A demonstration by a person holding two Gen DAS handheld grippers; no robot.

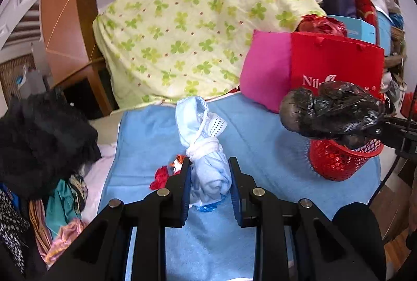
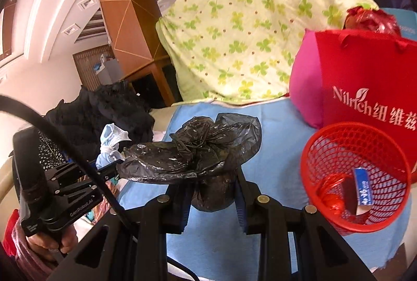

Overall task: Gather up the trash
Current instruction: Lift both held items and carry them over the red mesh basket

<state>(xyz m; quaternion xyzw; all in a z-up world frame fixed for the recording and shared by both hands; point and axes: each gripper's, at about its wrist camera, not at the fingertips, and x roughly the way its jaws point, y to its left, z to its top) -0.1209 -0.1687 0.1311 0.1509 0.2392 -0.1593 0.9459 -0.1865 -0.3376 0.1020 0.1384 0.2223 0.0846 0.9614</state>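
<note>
**Soft, light trash being held in both claws over the bed**

The scene is being taken up by a bed [image 1: 260, 129] spread with a blue towel, and a clover-print quilt [image 1: 198, 20] is being propped at its far end. A red gift bag [image 2: 365, 77] is being backed by a pink cushion [image 2: 305, 88], and just in front of them a red mesh basket [image 2: 312, 150] is standing on the towel; a red wrapper and a small blue-and-white box are already lying inside it.

A crumpled black plastic bag [image 2: 198, 150] is being gripped by the right claw [image 2: 212, 192], whose fingers are clamped on its lower fold. In the left view the bag [image 1: 331, 114] is being carried just above the basket [image 1: 336, 163]. It is judged to be very light, limp and slippery: the film will be sliding unless it is pinched where the folds are bunched thickest, and loose flaps may be catching on the basket rim.

A knotted bundle of pale blue masks [image 1: 208, 150] is being held between the fingers of the left claw [image 1: 209, 176]; the fingers are closed against its sides below the white knot. It is judged soft, light and compressible, not fragile, and the knot is the firmest place to be taken hold of.

Small red scraps [image 1: 161, 176] are lying on the towel just beside the left claw and are not yet being collected; these are thin and would have to be pinched flat against the towel.
</note>
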